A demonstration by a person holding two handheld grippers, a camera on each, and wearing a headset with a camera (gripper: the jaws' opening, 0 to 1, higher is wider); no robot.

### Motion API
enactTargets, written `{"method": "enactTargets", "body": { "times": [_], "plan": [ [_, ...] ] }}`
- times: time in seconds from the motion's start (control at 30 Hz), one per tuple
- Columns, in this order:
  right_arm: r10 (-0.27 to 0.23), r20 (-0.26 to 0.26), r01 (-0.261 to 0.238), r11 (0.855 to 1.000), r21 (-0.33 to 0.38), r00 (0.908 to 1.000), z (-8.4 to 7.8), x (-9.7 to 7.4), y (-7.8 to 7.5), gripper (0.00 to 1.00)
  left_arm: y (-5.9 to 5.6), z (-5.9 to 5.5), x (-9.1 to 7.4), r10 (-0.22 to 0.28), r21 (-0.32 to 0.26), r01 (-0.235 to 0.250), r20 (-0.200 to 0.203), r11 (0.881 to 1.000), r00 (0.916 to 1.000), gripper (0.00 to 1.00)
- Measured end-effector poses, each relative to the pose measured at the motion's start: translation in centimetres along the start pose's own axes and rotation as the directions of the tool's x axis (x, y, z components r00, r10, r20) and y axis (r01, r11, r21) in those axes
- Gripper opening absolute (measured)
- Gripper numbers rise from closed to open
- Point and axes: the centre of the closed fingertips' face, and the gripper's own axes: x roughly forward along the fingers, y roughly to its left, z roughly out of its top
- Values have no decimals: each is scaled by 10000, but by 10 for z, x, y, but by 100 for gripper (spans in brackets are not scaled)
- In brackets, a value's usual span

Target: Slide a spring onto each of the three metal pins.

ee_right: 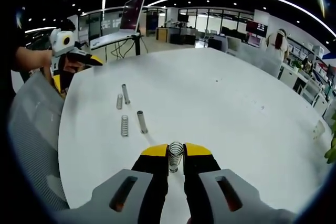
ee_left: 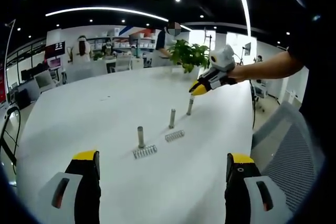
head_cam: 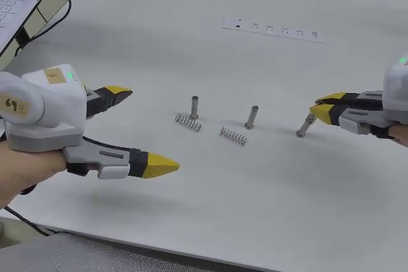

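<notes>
your right gripper (head_cam: 315,107) is clamped on a spring (ee_right: 176,157) at the top of the pin nearest it (head_cam: 305,127), which looks tilted; your left gripper (head_cam: 150,128) hangs wide open and empty. release before the coil seats, or push off-axis, and that pin could topple, the spring rolling away.

Grey pins (head_cam: 194,106), grey springs (head_cam: 188,121), white table (head_cam: 255,214).

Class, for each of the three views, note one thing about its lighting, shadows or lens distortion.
Head view: soft, even light, the left gripper casting only a faint blurred shadow on the white table; little distortion. Left gripper view: fisheye bows the table's edge and the ceiling light strips into arcs. Right gripper view: same bowing; the spring between the jaws looks sharp.
</notes>
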Motion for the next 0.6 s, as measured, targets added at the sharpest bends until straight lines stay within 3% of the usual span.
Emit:
{"method": "enactTargets", "body": {
  "times": [0.6],
  "plan": [
    [111,-909,-118,9999,-74,9958,-26,21,5,8,2,-1,-3,50,-29,-51,-41,10000,10000,98]
  ]
}}
